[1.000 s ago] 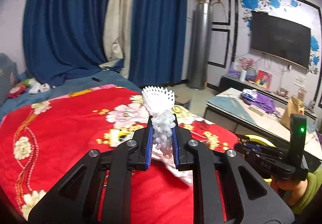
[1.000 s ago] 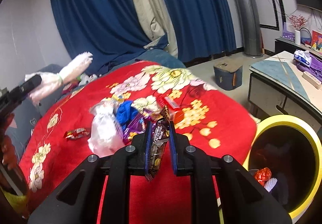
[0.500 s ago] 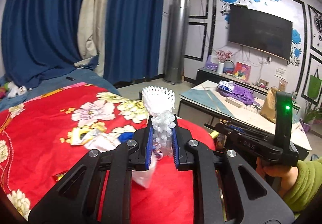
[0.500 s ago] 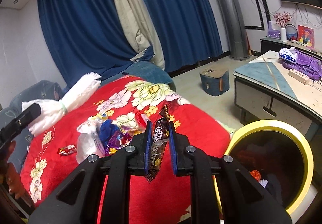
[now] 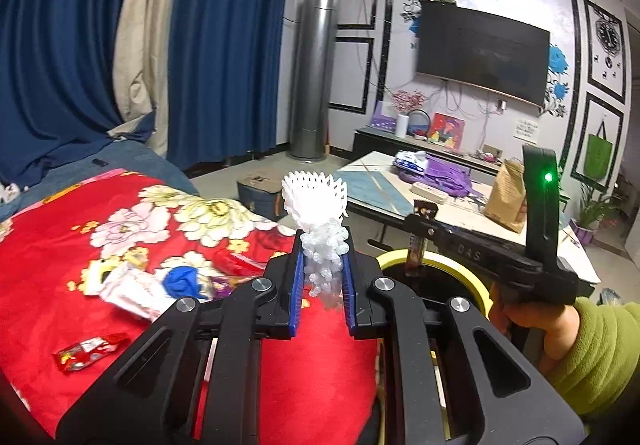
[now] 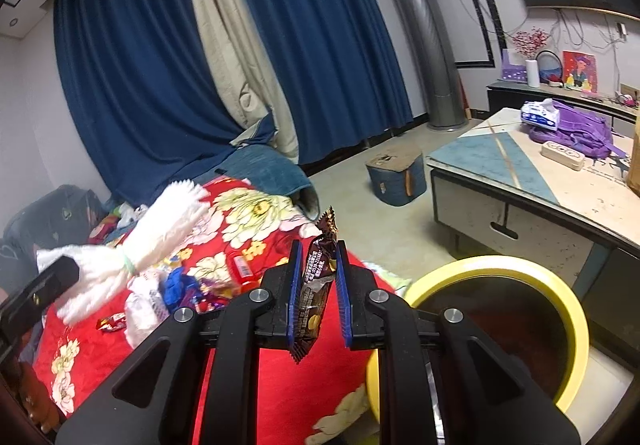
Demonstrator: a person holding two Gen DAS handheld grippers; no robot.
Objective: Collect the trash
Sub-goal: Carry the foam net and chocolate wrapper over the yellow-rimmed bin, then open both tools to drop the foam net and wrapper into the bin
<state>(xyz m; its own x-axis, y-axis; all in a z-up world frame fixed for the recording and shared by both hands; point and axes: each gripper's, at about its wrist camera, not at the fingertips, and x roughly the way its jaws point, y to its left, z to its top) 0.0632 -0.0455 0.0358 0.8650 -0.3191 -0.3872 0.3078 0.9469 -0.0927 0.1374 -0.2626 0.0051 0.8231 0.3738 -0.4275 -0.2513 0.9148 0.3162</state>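
Left gripper (image 5: 323, 277) is clamped on a white foam mesh fruit sleeve (image 5: 316, 201), which flares out beyond its fingertips. Right gripper (image 6: 318, 293) is clamped on a dark brown snack wrapper (image 6: 316, 277) standing upright between its fingers. The yellow-rimmed round bin (image 6: 576, 329) sits below and right of the right fingers; remaining wrappers (image 5: 132, 285) lie on the red floral blanket (image 5: 48, 245) left of the left fingers.

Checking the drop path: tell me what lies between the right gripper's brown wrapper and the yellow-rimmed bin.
Nothing, in the right wrist view: the right gripper, shut on the brown snack wrapper, is beside the yellow-rimmed bin, and the stretch between is bare.
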